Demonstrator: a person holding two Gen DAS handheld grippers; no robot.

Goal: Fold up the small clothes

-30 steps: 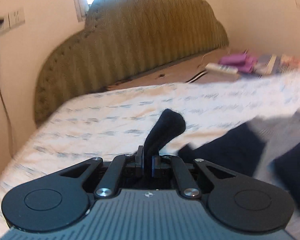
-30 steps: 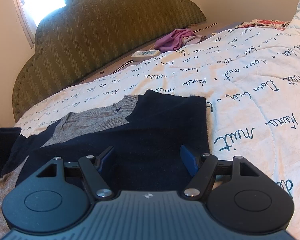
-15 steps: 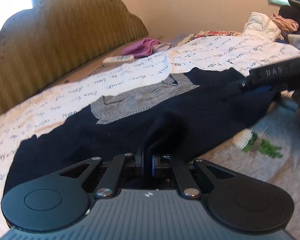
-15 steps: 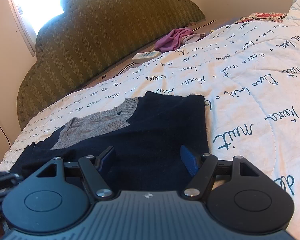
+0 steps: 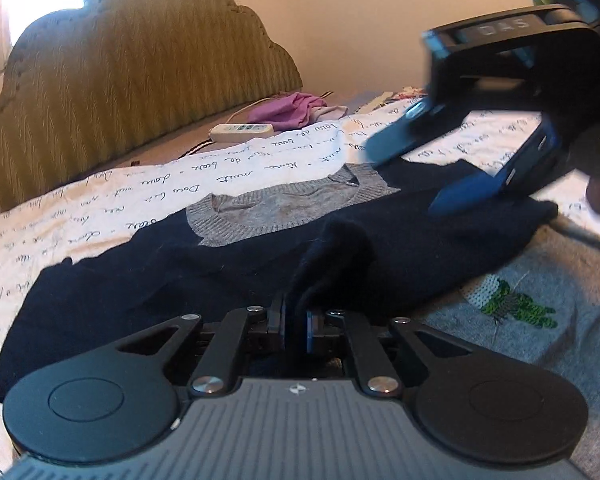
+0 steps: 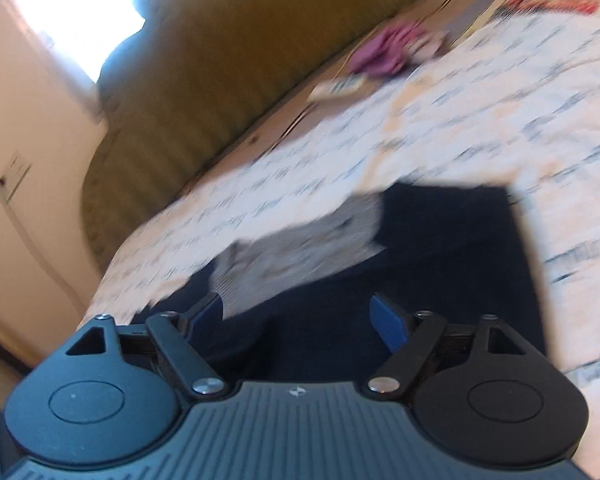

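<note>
A small navy sweater point(image 5: 220, 268) with a grey knit collar point(image 5: 284, 208) lies on the bed, its lower grey part with a green cactus patch point(image 5: 516, 304) at the right. My left gripper point(image 5: 295, 326) is shut on the navy sleeve end point(image 5: 332, 256), held over the sweater's body. My right gripper point(image 5: 432, 172) is open and hovers above the sweater's far right shoulder. In the blurred right wrist view the right gripper point(image 6: 300, 316) is open and empty over the navy cloth point(image 6: 440, 260).
The bed has a white quilt with script print point(image 5: 220, 172) and a green padded headboard point(image 5: 120, 92). A white power strip point(image 5: 242, 131) and purple cloth point(image 5: 292, 109) lie near the headboard. A wall socket point(image 6: 12, 174) is at the left.
My left gripper has carried the sleeve from the bed's left side across over the sweater's body. My right gripper has lifted and tilted, staying open.
</note>
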